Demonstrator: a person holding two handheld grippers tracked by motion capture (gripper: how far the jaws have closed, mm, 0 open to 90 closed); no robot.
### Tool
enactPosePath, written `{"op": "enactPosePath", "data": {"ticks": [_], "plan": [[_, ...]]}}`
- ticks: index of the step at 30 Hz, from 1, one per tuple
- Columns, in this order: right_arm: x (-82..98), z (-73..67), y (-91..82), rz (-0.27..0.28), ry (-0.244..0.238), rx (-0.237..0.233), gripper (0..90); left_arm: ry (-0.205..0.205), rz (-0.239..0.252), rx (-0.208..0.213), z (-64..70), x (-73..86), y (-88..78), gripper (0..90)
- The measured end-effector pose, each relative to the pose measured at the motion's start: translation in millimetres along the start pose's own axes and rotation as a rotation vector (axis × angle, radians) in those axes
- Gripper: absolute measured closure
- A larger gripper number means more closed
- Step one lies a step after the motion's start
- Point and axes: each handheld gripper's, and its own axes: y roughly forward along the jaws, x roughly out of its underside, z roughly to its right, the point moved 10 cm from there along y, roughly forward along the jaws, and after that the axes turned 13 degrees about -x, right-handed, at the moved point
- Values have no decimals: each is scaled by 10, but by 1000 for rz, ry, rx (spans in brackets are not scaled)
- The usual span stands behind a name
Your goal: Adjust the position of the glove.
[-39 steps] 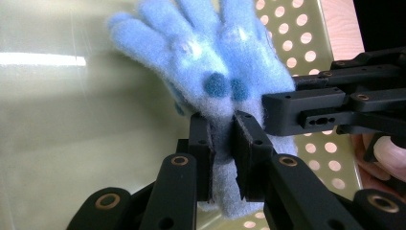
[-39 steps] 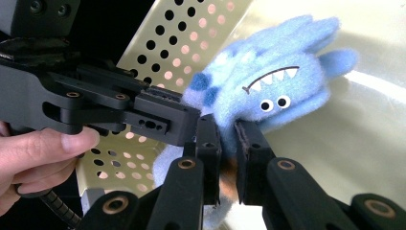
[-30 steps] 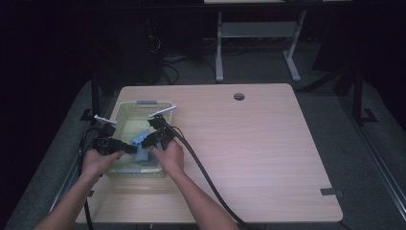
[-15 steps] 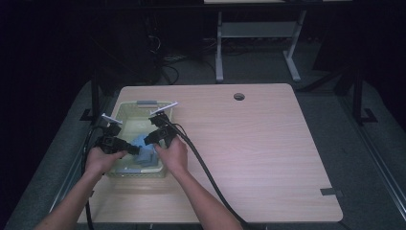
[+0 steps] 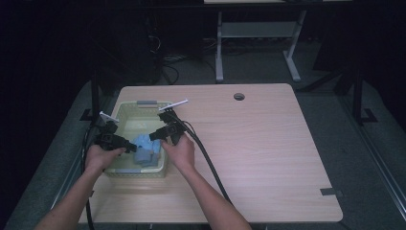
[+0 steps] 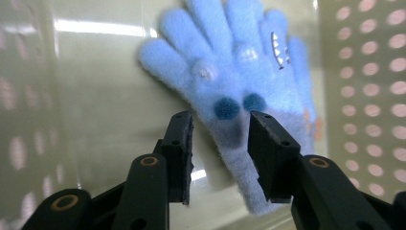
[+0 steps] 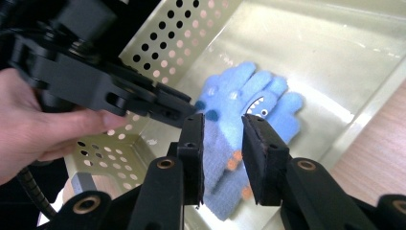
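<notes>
A fuzzy blue glove (image 5: pixel 145 149) with a toothy monster face lies flat on the floor of a pale green perforated basket (image 5: pixel 136 173); a second glove seems to lie under it. My left gripper (image 5: pixel 131 150) reaches in from the basket's left. Its jaws have just been opening and stand apart (image 6: pixel 221 139) on either side of the glove's (image 6: pixel 239 72) cuff without pressing on it. My right gripper (image 5: pixel 154 136) hovers over the basket's right side, open (image 7: pixel 223 139), with the glove (image 7: pixel 249 100) seen through the gap below. The left gripper (image 7: pixel 189 109) shows close beside it.
The basket sits at the left of a light wooden table (image 5: pixel 268 153), whose right part is bare wood. A cable (image 5: pixel 206 158) trails from the right gripper across the table toward the near edge. The basket's dotted walls (image 6: pixel 373 96) stand close around both grippers.
The right gripper has lifted and drifted slightly toward the basket's far side. More of the blue glove now shows between the two grippers. The left hand has stayed put.
</notes>
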Motion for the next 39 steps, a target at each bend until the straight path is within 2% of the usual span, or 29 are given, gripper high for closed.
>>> {"op": "enactPosePath", "data": {"ticks": [3,5,7,9,17,20,25,27,29,30,31,32,34,35,37,39], "plan": [[-1,-5,-22,1,-3,-3,693,0,-24,14,17,5,27,620],[-5,-6,-36,8,-6,-7,693,7,-27,23,22,0,35,677],[-11,-7,-60,14,-7,-11,694,8,0,41,24,-26,14,787],[-20,1,-90,23,-13,-12,694,13,31,66,39,-51,-30,841],[-38,7,-161,40,-8,-13,695,14,110,181,217,-114,-192,870],[-43,8,-176,49,-11,-12,697,26,135,215,289,-130,-232,872],[-46,10,-195,51,-7,-11,697,66,128,254,399,-122,-252,874],[-48,13,-193,54,-6,-11,697,69,121,235,411,-118,-222,873],[-47,12,-192,54,-3,-12,697,91,83,229,404,-87,-167,873],[-44,13,-190,49,-3,-12,697,90,70,207,394,-79,-132,873],[-42,15,-186,48,-6,-12,697,109,56,172,367,-66,-97,872],[-40,12,-185,47,-4,-13,697,117,49,155,362,-62,-68,871],[-40,9,-181,49,-3,-17,697,123,41,146,373,-59,-27,865],[-41,9,-184,49,-4,-17,697,149,36,122,362,-57,-10,860],[-46,5,-199,52,-3,-19,697,172,30,88,362,-56,14,833],[-51,5,-227,56,-4,-18,696,173,23,50,333,-63,17,782]]}}
